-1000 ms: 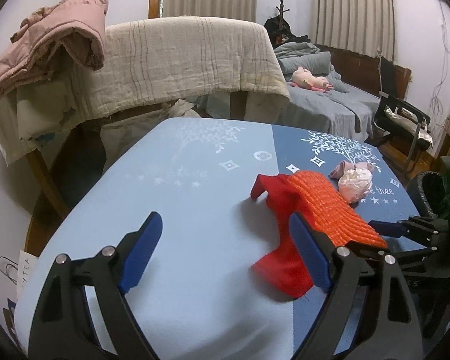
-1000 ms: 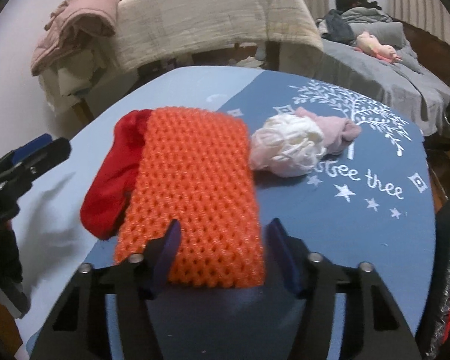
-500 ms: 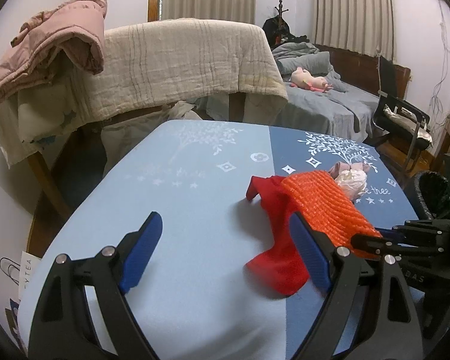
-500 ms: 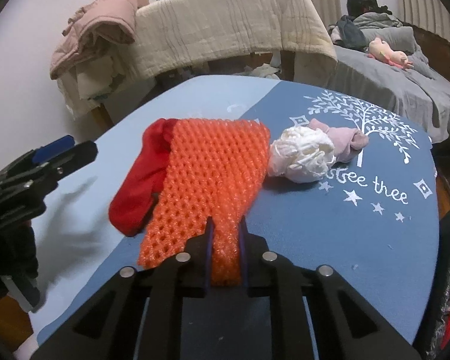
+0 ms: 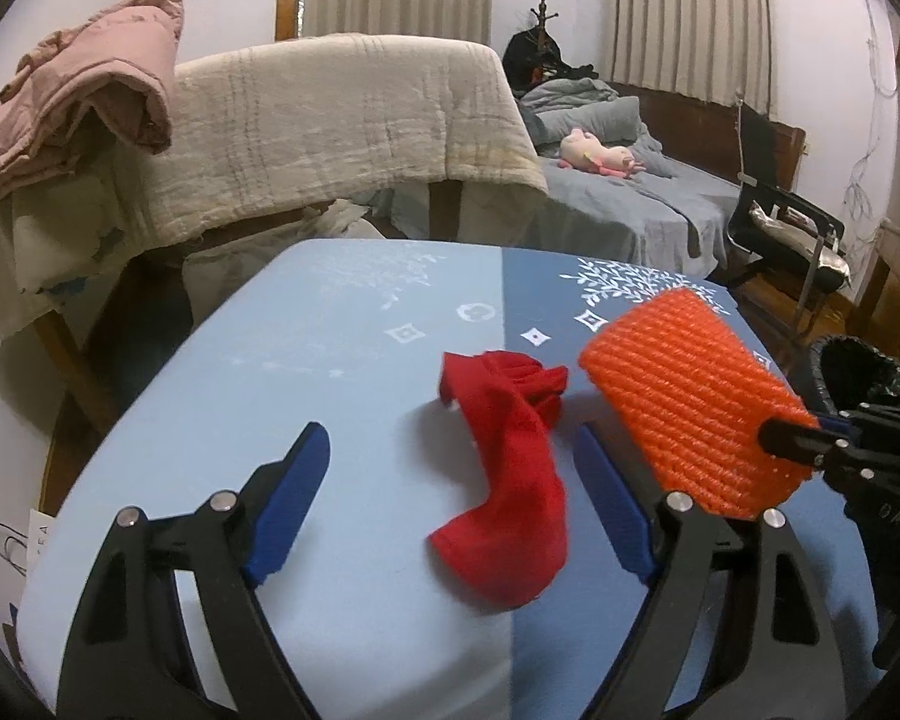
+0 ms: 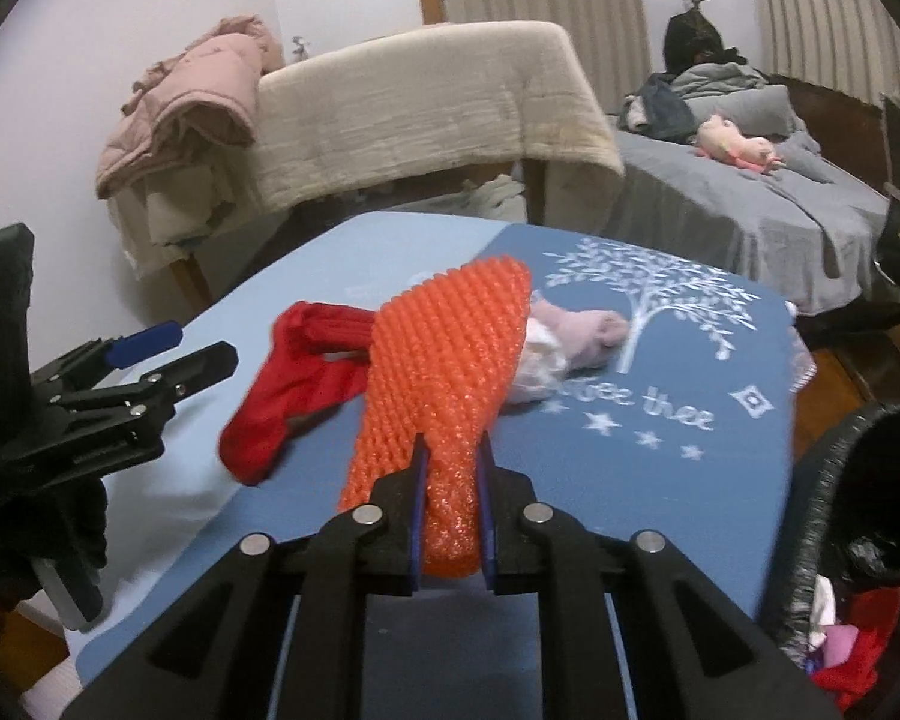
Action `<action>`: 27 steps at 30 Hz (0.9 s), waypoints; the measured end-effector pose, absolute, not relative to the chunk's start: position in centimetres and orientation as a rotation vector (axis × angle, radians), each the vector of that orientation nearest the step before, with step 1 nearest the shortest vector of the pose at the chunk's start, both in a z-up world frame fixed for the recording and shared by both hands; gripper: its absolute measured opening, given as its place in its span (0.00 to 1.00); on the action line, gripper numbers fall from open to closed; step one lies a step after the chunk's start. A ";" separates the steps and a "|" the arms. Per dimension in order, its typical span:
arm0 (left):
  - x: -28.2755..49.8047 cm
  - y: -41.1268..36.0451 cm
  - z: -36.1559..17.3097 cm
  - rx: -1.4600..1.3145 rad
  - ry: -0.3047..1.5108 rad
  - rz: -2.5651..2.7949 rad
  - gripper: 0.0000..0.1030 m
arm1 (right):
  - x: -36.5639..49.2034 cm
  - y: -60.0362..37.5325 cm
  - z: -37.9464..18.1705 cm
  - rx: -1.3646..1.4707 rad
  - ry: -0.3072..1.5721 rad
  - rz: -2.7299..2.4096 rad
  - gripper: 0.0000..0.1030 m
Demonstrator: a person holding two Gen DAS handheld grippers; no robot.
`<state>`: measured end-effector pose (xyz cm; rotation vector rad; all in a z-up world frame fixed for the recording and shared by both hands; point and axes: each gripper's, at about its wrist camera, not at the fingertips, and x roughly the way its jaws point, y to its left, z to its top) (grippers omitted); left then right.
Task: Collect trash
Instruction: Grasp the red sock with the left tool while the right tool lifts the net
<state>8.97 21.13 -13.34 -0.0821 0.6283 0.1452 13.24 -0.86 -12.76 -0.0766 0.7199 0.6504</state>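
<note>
— Lifted, that orange foam net (image 6: 444, 372) was; a moment before it lay flat over the red cloth (image 5: 510, 480). The right gripper (image 6: 450, 516) stayed clamped on its near end.

— And the left gripper (image 5: 450, 504)?

— Spread wide, holding nothing, low over the blue table (image 5: 306, 372).

— Anything only the right camera caught?

— Pale wads (image 6: 564, 342) behind the net, and the black bin (image 6: 834, 480) beside the table's edge, bed (image 6: 750, 204) beyond.
</note>
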 end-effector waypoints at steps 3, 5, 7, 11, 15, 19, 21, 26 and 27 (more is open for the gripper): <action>9.8 20.6 -13.8 -0.082 0.640 0.128 0.77 | 13.7 -1.9 -12.8 -0.054 0.724 0.620 0.14; 10.4 20.2 -14.2 -0.079 0.651 0.121 0.75 | 14.0 -2.4 -12.8 -0.048 0.724 0.609 0.14; 11.2 20.0 -14.7 -0.077 0.668 0.120 0.72 | 14.1 -2.8 -12.7 -0.042 0.724 0.602 0.14; 12.9 20.0 -15.6 -0.080 0.697 0.128 0.69 | 14.3 -3.4 -12.7 -0.031 0.723 0.587 0.14; 14.3 20.0 -16.2 -0.083 0.723 0.128 0.64 | 14.8 -3.8 -12.9 -0.019 0.727 0.578 0.14; 15.1 20.1 -16.6 -0.094 0.753 0.110 0.44 | 15.2 -3.6 -13.1 -0.014 0.731 0.578 0.14; 15.5 20.0 -16.9 -0.094 0.773 0.094 0.27 | 15.4 -3.5 -13.1 -0.010 0.736 0.578 0.14; 15.3 19.7 -16.5 -0.102 0.771 0.076 0.07 | 15.2 -3.6 -12.7 -0.010 0.724 0.579 0.14; 14.9 19.5 -16.1 -0.096 0.756 0.076 0.07 | 15.1 -3.6 -12.5 -0.009 0.722 0.579 0.14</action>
